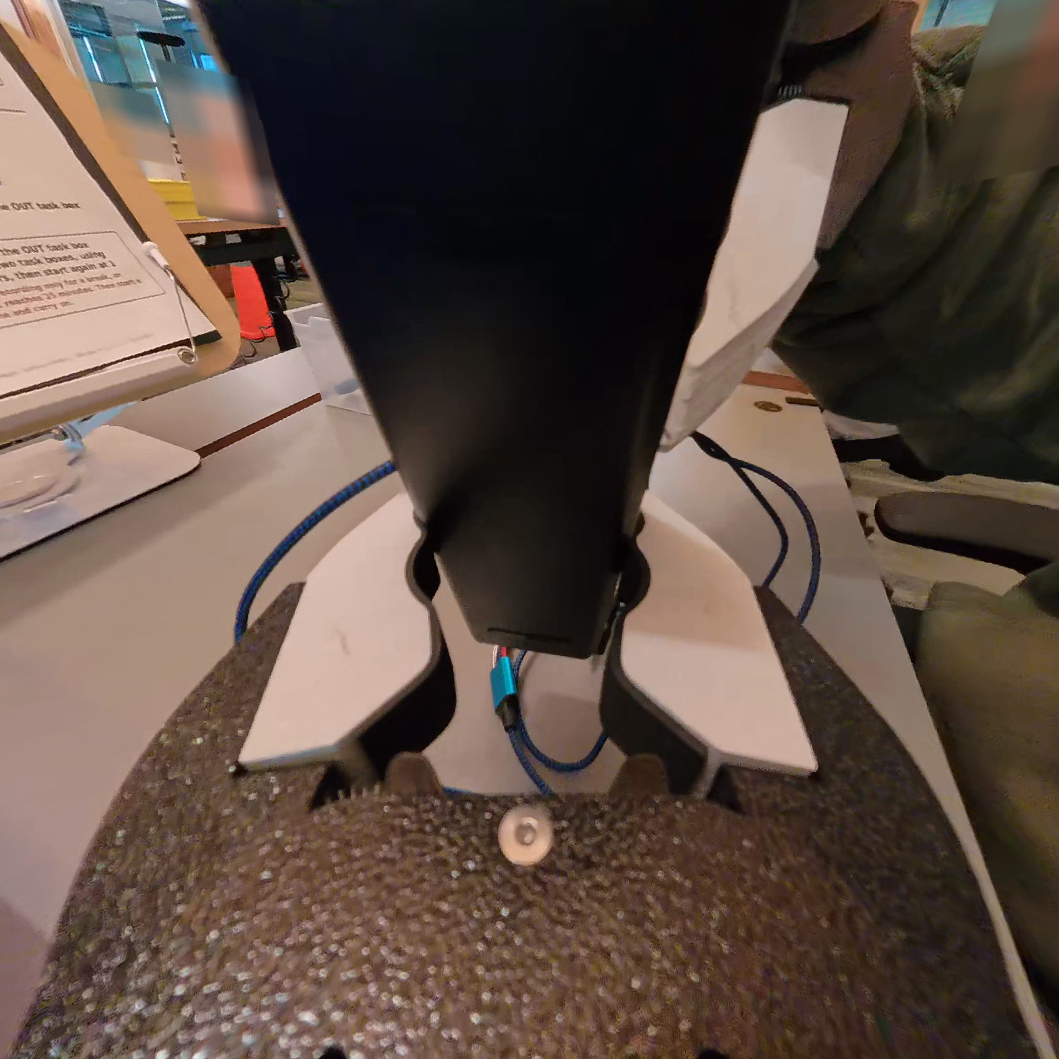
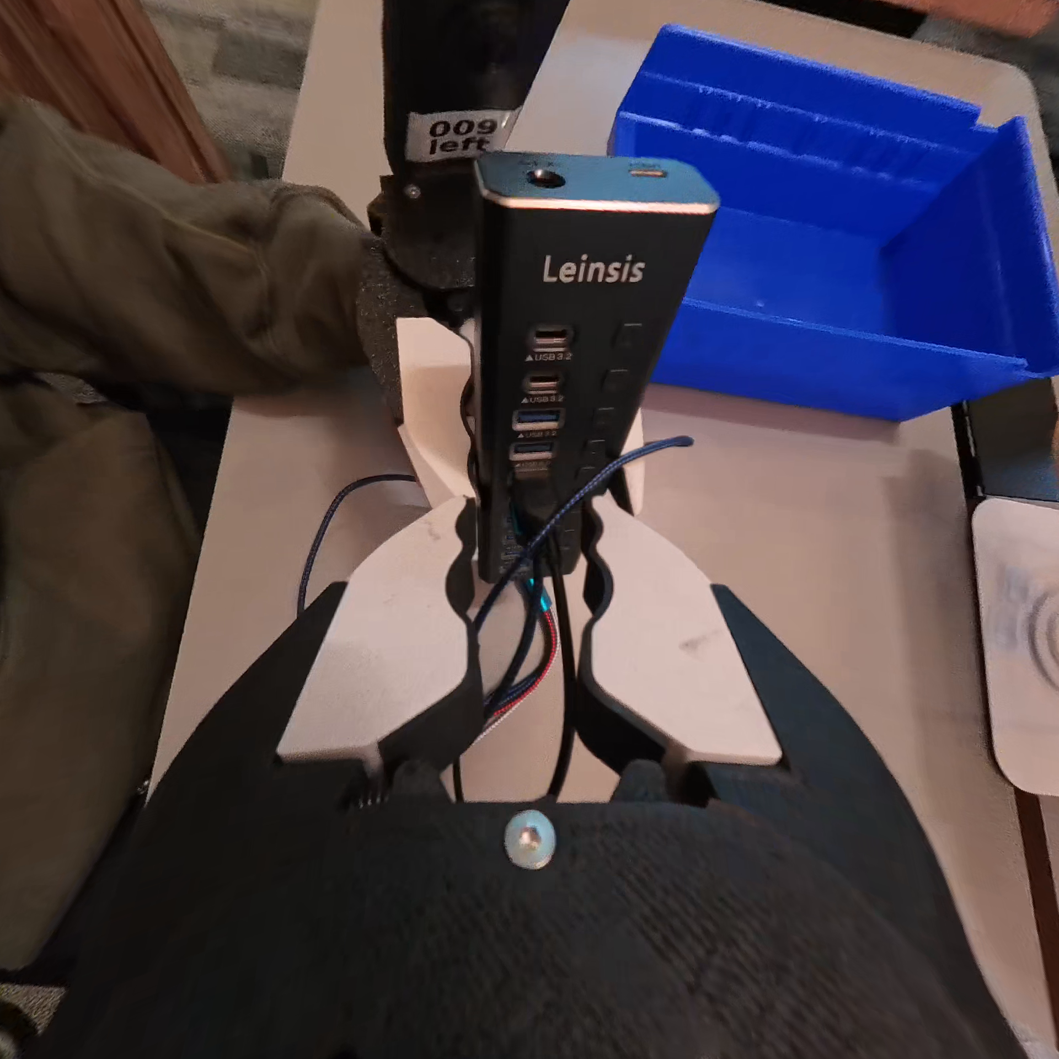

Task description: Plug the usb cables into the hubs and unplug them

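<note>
A black multi-port USB hub (image 2: 590, 321) stands upright above the table, its port face towards the right wrist view. My left gripper (image 1: 527, 573) is shut on its lower part; this view shows only the hub's plain back (image 1: 516, 286). In the right wrist view one of the left gripper's white fingers (image 2: 438, 452) shows beside the hub. My right gripper (image 2: 530, 538) has its jaws against both sides of the hub's bottom end. Blue braided, red-striped and black cables (image 2: 550, 630) hang from the lowest ports. A blue metal USB plug (image 1: 503, 685) hangs under the hub.
An open blue plastic bin (image 2: 831, 258) sits behind and right of the hub. A tilted stand with a printed page (image 1: 86, 275) is at the left on its white base (image 1: 126, 464). A person's olive sleeve (image 2: 172, 275) reaches in. The blue cable (image 1: 286, 550) loops on the table. The tips of both grippers are at nearly the same place. My left gripper's tips are some 12 cm from the blue metal USB plug (image 1: 503, 685).
</note>
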`<state>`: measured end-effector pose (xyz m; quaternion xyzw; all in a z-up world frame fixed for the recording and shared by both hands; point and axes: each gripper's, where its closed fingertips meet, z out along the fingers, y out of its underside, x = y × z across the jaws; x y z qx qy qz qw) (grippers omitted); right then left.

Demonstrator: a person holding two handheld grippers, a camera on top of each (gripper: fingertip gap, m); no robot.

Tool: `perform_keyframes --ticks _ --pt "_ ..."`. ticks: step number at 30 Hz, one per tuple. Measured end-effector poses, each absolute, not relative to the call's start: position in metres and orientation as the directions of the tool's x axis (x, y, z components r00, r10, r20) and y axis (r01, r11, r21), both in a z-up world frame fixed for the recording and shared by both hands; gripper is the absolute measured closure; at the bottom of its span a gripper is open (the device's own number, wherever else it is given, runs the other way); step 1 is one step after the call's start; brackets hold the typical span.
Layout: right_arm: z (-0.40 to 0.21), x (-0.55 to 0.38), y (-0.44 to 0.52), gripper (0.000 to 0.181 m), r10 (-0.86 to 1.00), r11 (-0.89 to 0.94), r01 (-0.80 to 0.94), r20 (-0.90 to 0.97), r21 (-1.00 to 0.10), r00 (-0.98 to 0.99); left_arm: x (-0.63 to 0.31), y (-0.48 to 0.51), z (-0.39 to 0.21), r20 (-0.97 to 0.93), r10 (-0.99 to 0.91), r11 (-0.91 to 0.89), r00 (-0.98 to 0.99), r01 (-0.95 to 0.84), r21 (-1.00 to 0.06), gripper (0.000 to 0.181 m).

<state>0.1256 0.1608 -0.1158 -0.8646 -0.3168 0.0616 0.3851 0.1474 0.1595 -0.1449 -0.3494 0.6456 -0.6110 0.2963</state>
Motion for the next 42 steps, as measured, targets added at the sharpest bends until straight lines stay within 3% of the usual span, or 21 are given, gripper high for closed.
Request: perform_keyframes --ticks 7,11,14,17,19,24,35,42 --pt "-0.087 0.118 0.164 0.155 0.532 -0.368 0.590 0.358 -0.719 0.768 0.149 0.164 -0.152 0.004 -0.831 0.062 -0.556 -0.101 -0.993 0.120" --pt "-0.109 0.115 0.161 0.164 0.580 -0.448 0.615 0.313 -0.648 0.752 0.148 0.157 -0.150 -0.014 -0.815 0.077 -0.579 -0.086 -0.993 0.120" --pt "-0.124 0.122 0.162 0.181 0.579 -0.497 0.595 0.269 -0.632 0.769 0.147 0.152 -0.154 -0.056 -0.808 0.134 -0.586 -0.090 -0.987 0.120" --pt "-0.124 0.125 0.160 0.179 0.573 -0.519 0.558 0.221 -0.647 0.789 0.146 0.149 -0.155 -0.079 -0.796 0.154 -0.600 -0.074 -0.985 0.120" --pt "-0.127 0.118 0.153 0.167 0.612 -0.529 0.549 0.157 -0.647 0.775 0.146 0.147 -0.154 -0.085 -0.792 0.157 -0.604 -0.067 -0.985 0.120" --pt "-0.133 0.125 0.152 0.162 0.605 -0.540 0.556 0.167 -0.632 0.778 0.147 0.147 -0.157 -0.099 -0.790 0.173 -0.605 -0.065 -0.983 0.120" --pt "-0.137 0.120 0.153 0.166 0.643 -0.511 0.552 0.133 -0.659 0.754 0.144 0.148 -0.155 -0.111 -0.783 0.169 -0.612 -0.037 -0.985 0.120" --pt "-0.152 0.128 0.138 0.166 0.679 -0.597 0.657 0.147 -0.460 0.719 0.149 0.137 -0.168 -0.114 -0.770 0.189 -0.628 -0.054 -0.981 0.120"
